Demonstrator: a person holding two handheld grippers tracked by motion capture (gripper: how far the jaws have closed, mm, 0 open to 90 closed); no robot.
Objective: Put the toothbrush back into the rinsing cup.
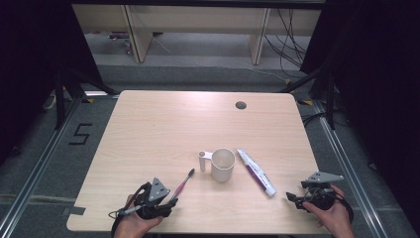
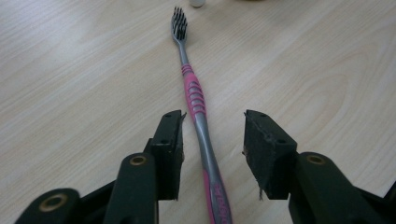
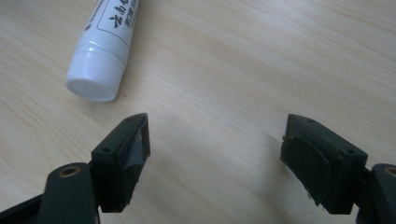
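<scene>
"5" on floor (image 1: 80, 134); toothpaste tube (image 3: 105, 41) print unreadable.

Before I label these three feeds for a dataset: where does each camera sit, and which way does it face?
High view: above the person's side, facing forward and down on the table; both hands, left gripper, right gripper.
Left gripper view: on the left gripper, along its open jaws, down the pink toothbrush lying between them.
Right gripper view: on the right gripper, over bare wood toward the toothpaste tube.
Shared: toothbrush and tube also show from above, either side of the white cup.
</scene>
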